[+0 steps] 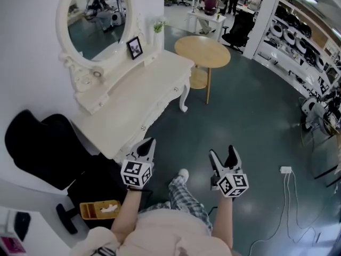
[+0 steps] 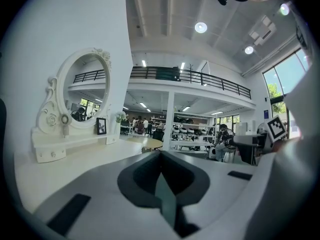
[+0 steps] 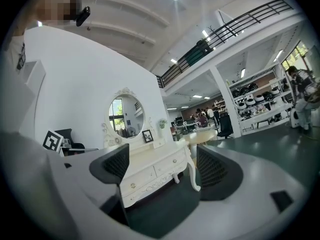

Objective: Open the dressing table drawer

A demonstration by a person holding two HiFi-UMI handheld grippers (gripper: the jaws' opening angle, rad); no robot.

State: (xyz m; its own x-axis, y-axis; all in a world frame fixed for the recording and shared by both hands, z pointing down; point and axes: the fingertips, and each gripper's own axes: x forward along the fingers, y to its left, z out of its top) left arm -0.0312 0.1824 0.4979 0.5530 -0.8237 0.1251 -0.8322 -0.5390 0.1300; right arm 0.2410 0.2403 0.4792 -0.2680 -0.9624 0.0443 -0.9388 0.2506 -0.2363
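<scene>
The white dressing table (image 1: 139,93) with an oval mirror (image 1: 95,16) stands against the wall at the left. Its two front drawers are closed, each with a small knob (image 1: 143,127). My left gripper (image 1: 147,144) hovers just off the table's near corner with its jaws together and nothing between them. My right gripper (image 1: 223,156) is held over the floor further right, open and empty. In the right gripper view the drawers (image 3: 152,171) and a knob (image 3: 132,185) show between the spread fingers, some way off. The left gripper view looks along the tabletop (image 2: 75,159).
A round wooden table (image 1: 202,51) stands beyond the dressing table's far end. A black office chair (image 1: 37,148) and a yellow box (image 1: 100,209) are at the near left. A power strip (image 1: 286,169) with cables lies on the floor at the right. My own leg and shoe (image 1: 183,174) are below.
</scene>
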